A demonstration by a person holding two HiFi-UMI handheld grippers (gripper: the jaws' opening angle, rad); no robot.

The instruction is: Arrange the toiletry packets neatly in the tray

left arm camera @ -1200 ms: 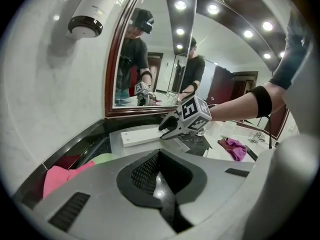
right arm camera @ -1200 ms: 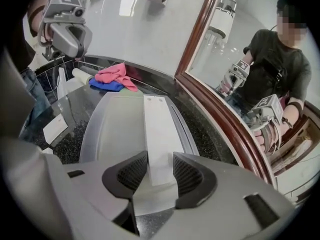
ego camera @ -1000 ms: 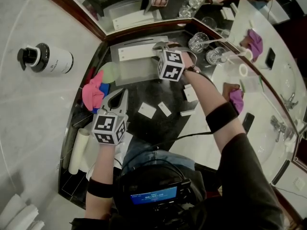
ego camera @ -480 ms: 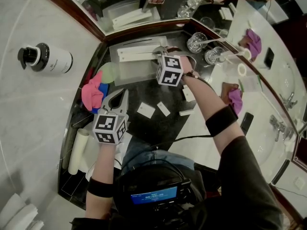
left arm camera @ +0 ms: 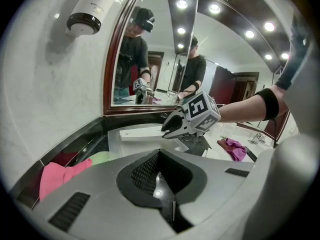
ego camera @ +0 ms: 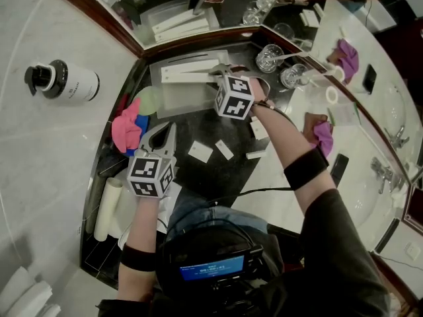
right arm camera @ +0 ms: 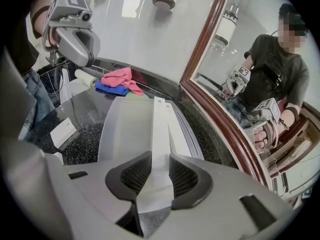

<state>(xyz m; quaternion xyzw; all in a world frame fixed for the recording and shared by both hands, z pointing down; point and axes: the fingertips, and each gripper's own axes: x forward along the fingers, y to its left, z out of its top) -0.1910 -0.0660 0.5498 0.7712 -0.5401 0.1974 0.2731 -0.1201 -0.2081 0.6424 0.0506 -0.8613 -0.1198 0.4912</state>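
- Head view shows the right gripper reaching to the far side of the black speckled stone counter. Its tips are at the pale rectangular plastic tray.
- In the right gripper view, the right gripper is clamped on one end of a long narrow white packet. Its jaws have just been closing, and both pads touch the packet's sides.
- This long narrow white packet runs away from the jaws over the floor of the tray, on the side near the wood-framed mirror.
- A second long white packet lies just beside it in the tray, parallel to it and closer to the mirror.
- The left gripper hangs over the near left part of the counter, well apart from the tray. In the left gripper view, the left gripper has its jaws pressed together with nothing between them.
- Several small white rectangular packets lie loose on the counter, outside the tray, between the two grippers.
- A crumpled pink cloth lies left of the tray, near the tips of the left gripper.
- Two clear drinking glasses stand to the right of the tray.
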